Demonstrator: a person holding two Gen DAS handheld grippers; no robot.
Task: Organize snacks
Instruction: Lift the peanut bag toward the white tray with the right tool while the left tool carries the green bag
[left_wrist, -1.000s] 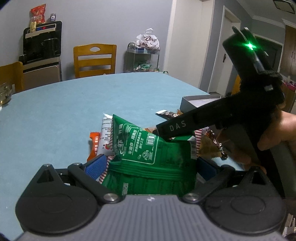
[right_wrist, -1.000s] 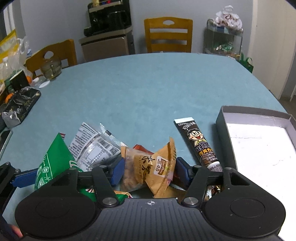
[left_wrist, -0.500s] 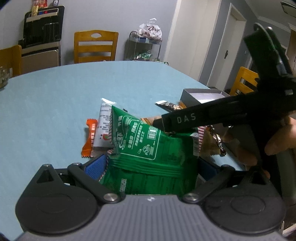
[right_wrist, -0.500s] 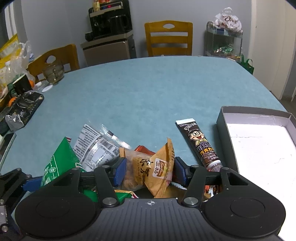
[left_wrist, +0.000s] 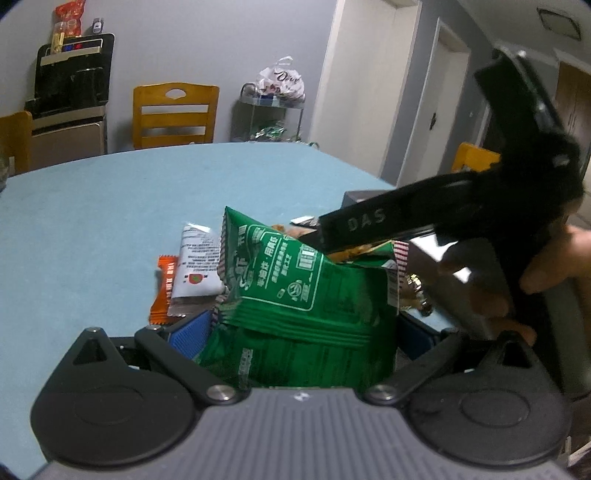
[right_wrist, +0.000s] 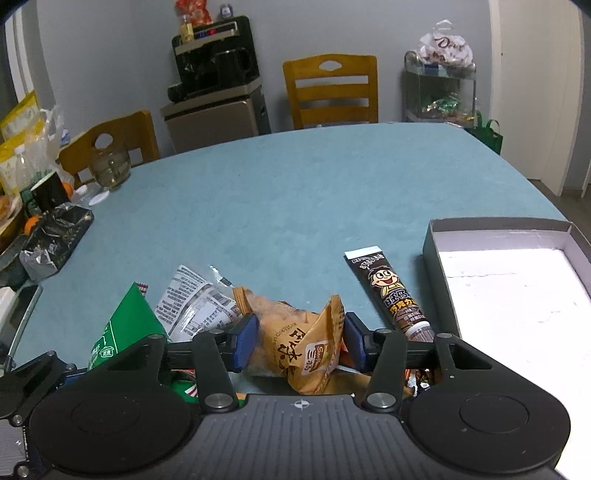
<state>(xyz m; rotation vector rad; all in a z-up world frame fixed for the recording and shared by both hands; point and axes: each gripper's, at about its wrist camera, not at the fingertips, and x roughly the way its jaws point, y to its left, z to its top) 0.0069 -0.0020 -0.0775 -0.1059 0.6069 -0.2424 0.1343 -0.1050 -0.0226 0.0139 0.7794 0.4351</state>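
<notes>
We are closing the right gripper (right_wrist: 300, 341) on the tan packet (right_wrist: 301, 341) left of the box (right_wrist: 498, 227) — the left gripper (left_wrist: 295, 328) is clamping the green bag (left_wrist: 303, 295).

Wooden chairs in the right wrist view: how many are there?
2. One wooden chair stands at the table's far edge, near centre. The other chair is at the far left edge, behind a glass jar. More may be hidden outside the frame.
</notes>
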